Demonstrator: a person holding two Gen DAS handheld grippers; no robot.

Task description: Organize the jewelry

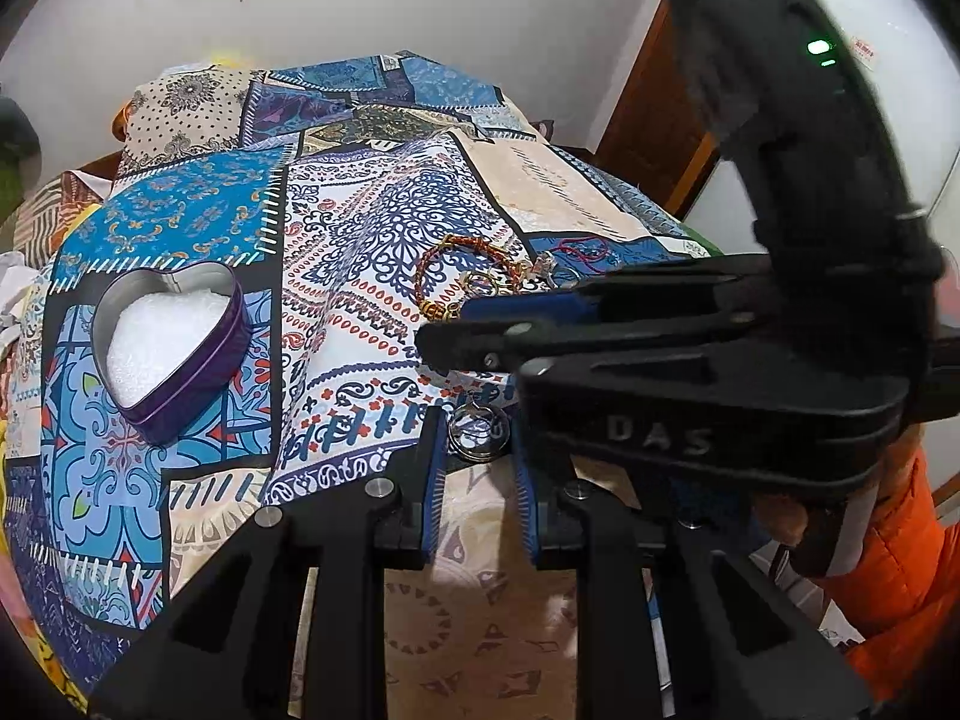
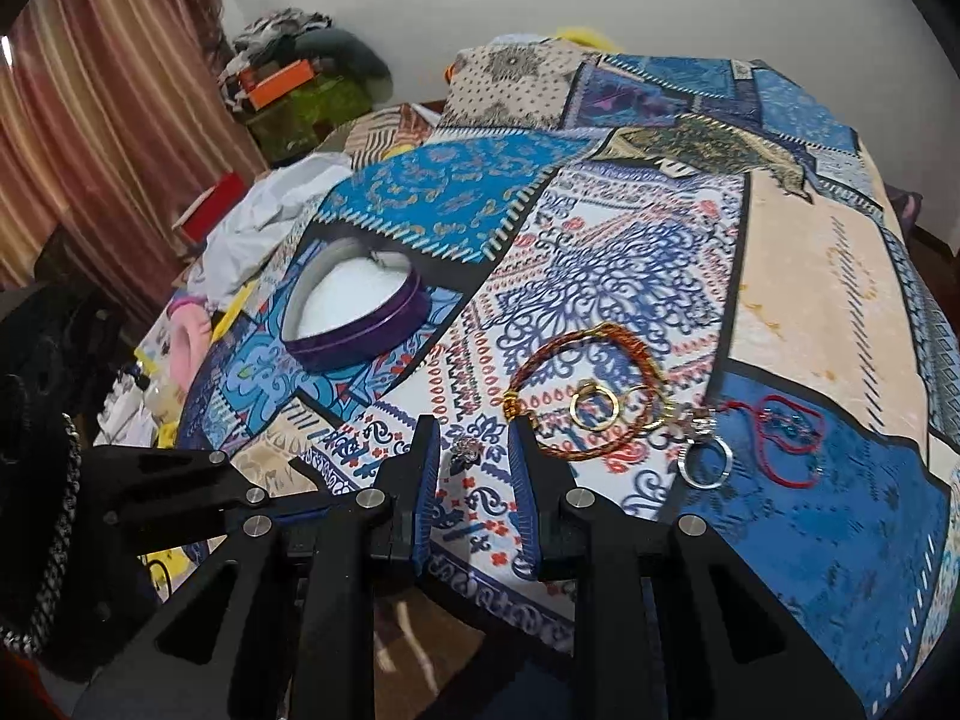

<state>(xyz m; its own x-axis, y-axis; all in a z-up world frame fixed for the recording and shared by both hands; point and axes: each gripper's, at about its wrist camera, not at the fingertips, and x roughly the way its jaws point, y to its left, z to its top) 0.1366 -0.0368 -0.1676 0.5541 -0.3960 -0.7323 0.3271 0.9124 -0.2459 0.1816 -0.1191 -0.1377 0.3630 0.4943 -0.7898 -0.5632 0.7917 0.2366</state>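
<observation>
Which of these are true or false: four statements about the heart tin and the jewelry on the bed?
1. The purple heart-shaped tin with white padding stands open and holds no jewelry. True.
2. The red-and-gold braided bracelet lies inside that tin. False: it lies on the patterned patchwork cloth, apart from the tin.
3. A gold ring lies within the bracelet's loop. True.
4. The thin red cord hangs on the wall. False: it lies on a blue patch of the cloth, beside a silver ring.
</observation>
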